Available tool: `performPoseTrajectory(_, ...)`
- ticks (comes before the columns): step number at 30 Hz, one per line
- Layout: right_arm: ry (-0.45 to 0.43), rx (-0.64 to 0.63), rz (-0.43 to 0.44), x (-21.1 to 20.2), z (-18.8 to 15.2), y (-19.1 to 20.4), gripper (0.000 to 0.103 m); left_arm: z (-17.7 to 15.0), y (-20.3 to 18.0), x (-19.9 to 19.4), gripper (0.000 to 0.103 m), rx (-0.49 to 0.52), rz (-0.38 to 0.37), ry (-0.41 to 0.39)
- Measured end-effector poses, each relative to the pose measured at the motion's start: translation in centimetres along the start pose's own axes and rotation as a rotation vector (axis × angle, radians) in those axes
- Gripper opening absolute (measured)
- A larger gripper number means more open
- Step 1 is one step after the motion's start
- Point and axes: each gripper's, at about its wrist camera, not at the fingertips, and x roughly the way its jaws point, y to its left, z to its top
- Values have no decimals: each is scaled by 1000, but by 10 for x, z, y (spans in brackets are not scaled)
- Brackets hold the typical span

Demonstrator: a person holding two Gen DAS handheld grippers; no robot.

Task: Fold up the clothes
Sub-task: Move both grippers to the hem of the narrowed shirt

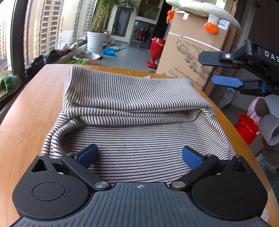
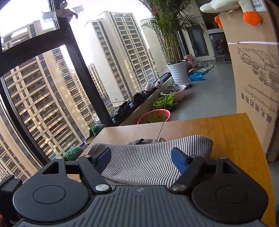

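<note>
A black-and-white striped garment (image 1: 132,111) lies on the wooden table (image 1: 34,104), its far part folded over into a thick roll with a flat layer in front. My left gripper (image 1: 139,156) is open and empty, low over the near flat layer. My right gripper (image 1: 221,69) shows at the right of the left wrist view, open and held in the air above the garment's right edge. In the right wrist view the right gripper (image 2: 141,158) is open and empty over the striped garment (image 2: 150,157), which lies near the table's (image 2: 226,136) edge.
A large cardboard box (image 1: 191,50) stands beyond the table on the right, with a plush toy (image 1: 200,10) on top. A red bucket (image 1: 245,128) sits on the floor at the right. A potted plant (image 1: 95,40), basins and shoes line the window.
</note>
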Motion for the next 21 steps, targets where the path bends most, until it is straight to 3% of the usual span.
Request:
performPoseTrajectory(3,53,-31,-32,31,18,4,31,1,3,0,103,-15,-20,-8)
performPoseTrajectory(5,71,-83,-57,47,27,12,24,0,3,0,103,-19,-20,-14)
performPoseTrajectory(8,95,-123,-86,73,40,17,25,0,5,-2,103,-33,-30,-25)
performPoseTrajectory(14,144,-50,-124,114,59,-3,26,-3,11,-4,103,-82,-53,-60)
performPoseTrajectory(16,182,-61,-136,128,56,-5,29,-3,11,-4,103,-90,-57,-64)
performPoseTrajectory(18,213,-84,-176,140,49,-3,40,-3,12,-4,103,-96,-62,-68)
performPoseTrajectory(21,246,-101,-190,155,41,-2,40,-3,15,-4,103,-114,-76,-75)
